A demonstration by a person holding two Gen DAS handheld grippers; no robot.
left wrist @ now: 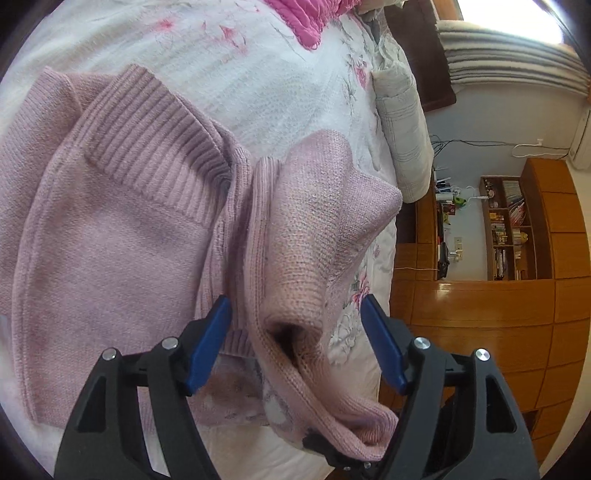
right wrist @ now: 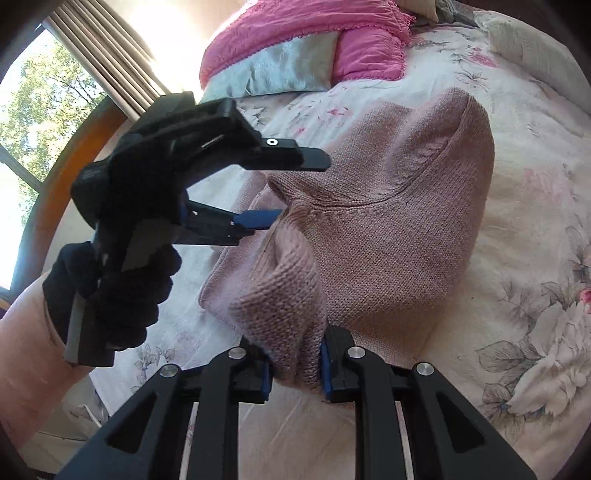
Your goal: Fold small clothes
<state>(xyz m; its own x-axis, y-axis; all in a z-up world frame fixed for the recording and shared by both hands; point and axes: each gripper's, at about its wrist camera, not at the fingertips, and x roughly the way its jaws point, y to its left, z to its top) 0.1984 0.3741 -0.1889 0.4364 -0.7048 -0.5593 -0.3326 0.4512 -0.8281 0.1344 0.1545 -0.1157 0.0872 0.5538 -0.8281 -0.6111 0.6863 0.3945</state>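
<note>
A pale pink knitted sweater (left wrist: pixel 110 229) lies on a bed covered by a white floral bedspread (left wrist: pixel 280 85). Most of the sweater rests flat on the bedspread, its ribbed hem folded over on top, while one part of it is lifted off the bed in a hanging fold.

The left gripper (left wrist: pixel 295 332) points along the sweater with its blue-padded jaws spread wide. The lifted fold of knit runs through the gap between them and drapes down over the gripper body. Neither pad presses on the cloth.

In the right wrist view, the right gripper (right wrist: pixel 295 373) has its jaws pinching a thick bunch of the sweater (right wrist: pixel 388 229), the blue pads squeezing the knit from both sides. The cloth rises from this pinch as a ridge toward the left gripper (right wrist: pixel 258 192), which reaches in from the left side, level with the bed, its blue fingertip (right wrist: pixel 258 218) right at the raised fold.

The person's left hand (right wrist: pixel 125 288), in a dark knit glove, wraps around that gripper's handle, with a light pink sleeve (right wrist: pixel 29 350) at the wrist.

A bright pink pillow (right wrist: pixel 295 33) and a pale blue pillow (right wrist: pixel 280 70) lie at the head of the bed. Wooden cabinets (left wrist: pixel 480 314) stand beyond the bed's side edge.
</note>
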